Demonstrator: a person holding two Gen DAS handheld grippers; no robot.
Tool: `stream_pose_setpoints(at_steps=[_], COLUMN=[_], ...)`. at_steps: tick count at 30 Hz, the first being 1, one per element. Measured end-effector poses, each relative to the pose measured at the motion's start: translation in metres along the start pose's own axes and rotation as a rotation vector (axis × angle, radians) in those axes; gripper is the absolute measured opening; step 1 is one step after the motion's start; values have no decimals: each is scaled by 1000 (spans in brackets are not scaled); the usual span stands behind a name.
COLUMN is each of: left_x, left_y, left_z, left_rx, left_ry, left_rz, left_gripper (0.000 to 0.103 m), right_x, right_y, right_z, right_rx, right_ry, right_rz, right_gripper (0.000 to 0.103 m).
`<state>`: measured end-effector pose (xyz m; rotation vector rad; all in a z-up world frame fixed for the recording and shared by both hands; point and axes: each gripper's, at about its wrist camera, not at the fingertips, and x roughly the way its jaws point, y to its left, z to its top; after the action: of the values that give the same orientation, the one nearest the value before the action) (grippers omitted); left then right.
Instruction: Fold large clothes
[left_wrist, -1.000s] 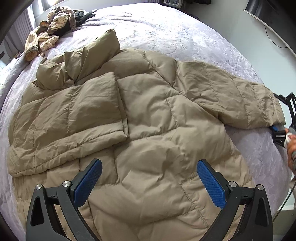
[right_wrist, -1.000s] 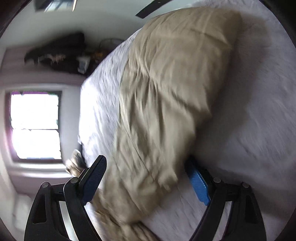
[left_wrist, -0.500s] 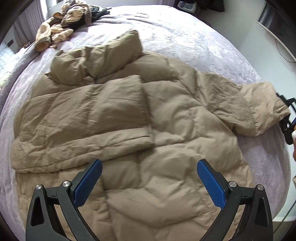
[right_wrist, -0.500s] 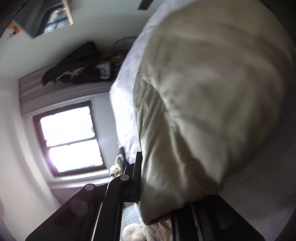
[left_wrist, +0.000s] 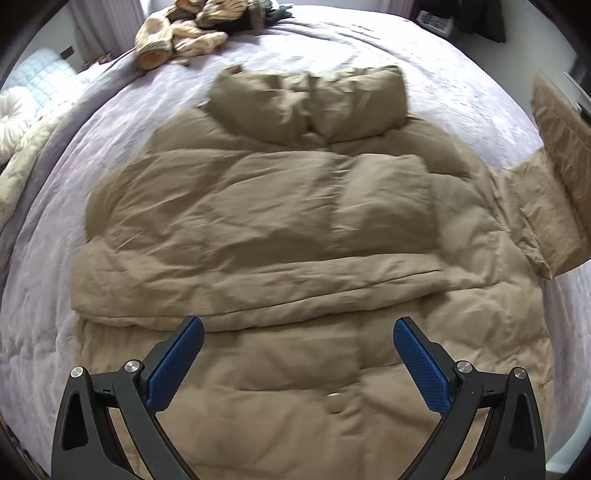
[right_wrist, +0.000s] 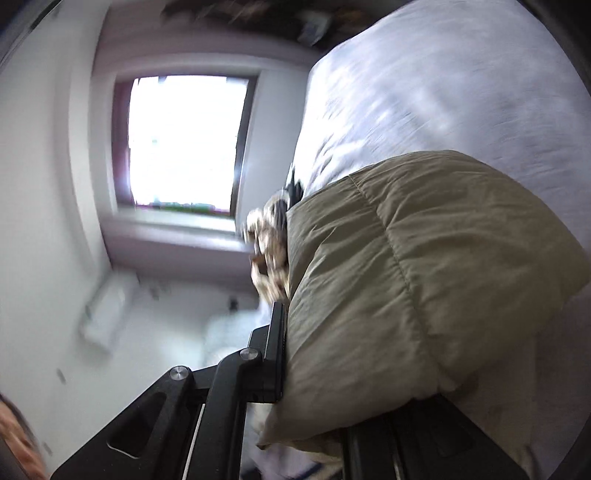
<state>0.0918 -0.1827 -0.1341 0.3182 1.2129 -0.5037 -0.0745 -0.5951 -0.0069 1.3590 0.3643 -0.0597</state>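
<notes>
right hand-held gripper (right_wrist: 314, 373) clamped on jacket sleeve (right_wrist: 406, 277)

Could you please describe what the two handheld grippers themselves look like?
The left gripper has black angular fingers with triangular cut-outs, silver pivot screws and textured blue pads. The right gripper shows the same black frame and silver screws; its pads are hidden.
</notes>
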Motion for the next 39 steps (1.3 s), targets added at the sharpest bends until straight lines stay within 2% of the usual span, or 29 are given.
stream_pose_setpoints(at_steps=[5,7,10,14,17,21,22,23,24,26,29,31,33,34,35,36,38,39], left_x=[-1,0,-1,1,1,-2,-3,-5,-6,-6,-5,-3,-1,-1,-1,-2,-5,-7], left_y=[33,44,58,77,85,89,88,87,87,87,90,94,98,101,103,107,114,120], left_z=[-2,-1,-2,-4,-3,3,3,3,4,5,6,8,9,9,9,10,11,12], left_rx=[-37,-43,-57,-80,-86,-86,-88,-90,-93,-97,-95,-100,-116,-126,-132,-140,-154,-166], left_ry=[-2,-3,-10,-21,-33,-60,-63,-67,-71,-74,-76,-74,-68,-67,-69,-75,-90,-101], left_rz=[15,17,18,8,0,-19,-23,-27,-33,-41,-49,-51,-66,-76,-82,-91,-117,-155], left_gripper=[103,103,103,103,103,103,103,103,103,103,103,103,103,103,103,103,103,103], right_x=[65,102,148,179,179,163,161,159,158,147,123,102,85,83,79,79,86,92], right_y=[36,45,39,-2,-28,-34,-32,-28,-23,-9,3,2,-4,-5,-7,-6,-3,2], right_z=[-61,-93,-136,-181,-207,-216,-217,-216,-216,-213,-210,-201,-189,-185,-180,-177,-175,-176], right_rx=[-228,-313,-384,-405,-395,-388,-385,-382,-381,-387,-381,-321,-252,-236,-223,-221,-238,-267], right_ry=[160,239,344,406,423,401,404,408,409,394,337,269,196,173,147,138,130,140], right_rz=[-116,-201,-328,-452,-532,-565,-573,-578,-576,-550,-535,-536,-541,-542,-546,-555,-545,-535], right_gripper=[8,8,8,8,8,11,14,25,42,59,60,60,57,49,24,10,8,8])
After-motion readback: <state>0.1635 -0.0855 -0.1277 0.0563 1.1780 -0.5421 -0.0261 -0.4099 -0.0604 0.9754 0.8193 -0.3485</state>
